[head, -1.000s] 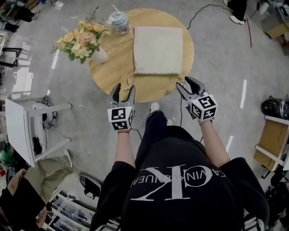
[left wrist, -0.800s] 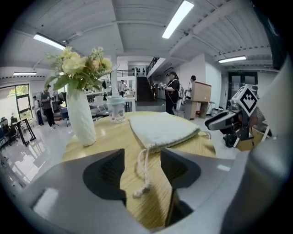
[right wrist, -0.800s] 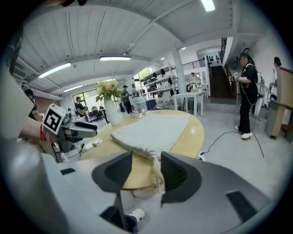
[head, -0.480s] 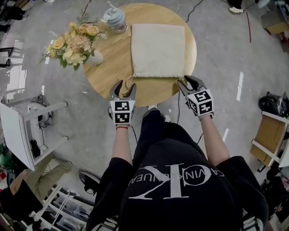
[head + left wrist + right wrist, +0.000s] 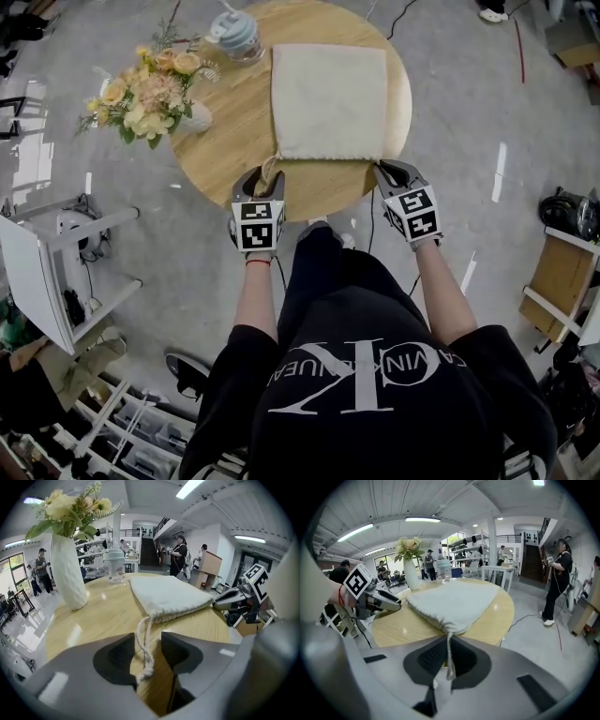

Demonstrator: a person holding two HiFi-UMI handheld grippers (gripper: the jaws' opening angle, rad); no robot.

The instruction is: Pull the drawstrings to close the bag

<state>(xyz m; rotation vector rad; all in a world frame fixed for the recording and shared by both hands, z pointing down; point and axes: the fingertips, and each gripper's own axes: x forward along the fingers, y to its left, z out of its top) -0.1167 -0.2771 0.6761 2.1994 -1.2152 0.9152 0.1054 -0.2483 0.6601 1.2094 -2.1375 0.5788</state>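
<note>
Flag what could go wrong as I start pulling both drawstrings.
The jaws of the left gripper are closing, but the left drawstring between them is not yet pinched; pulling now may miss it.
The jaws of the right gripper are closing on the right drawstring close to its end, so it might slip out.
Nothing pins the bag; an uneven pull could drag it sideways.

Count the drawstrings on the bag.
2. The left drawstring lies loose between the left gripper's closing jaws; the right drawstring is pinched in the right gripper's closing jaws.

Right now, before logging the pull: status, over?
Left gripper closing, left drawstring between jaws, unpinched. Right gripper closing on right drawstring. Bag flat. Vase, jar well clear.
</note>
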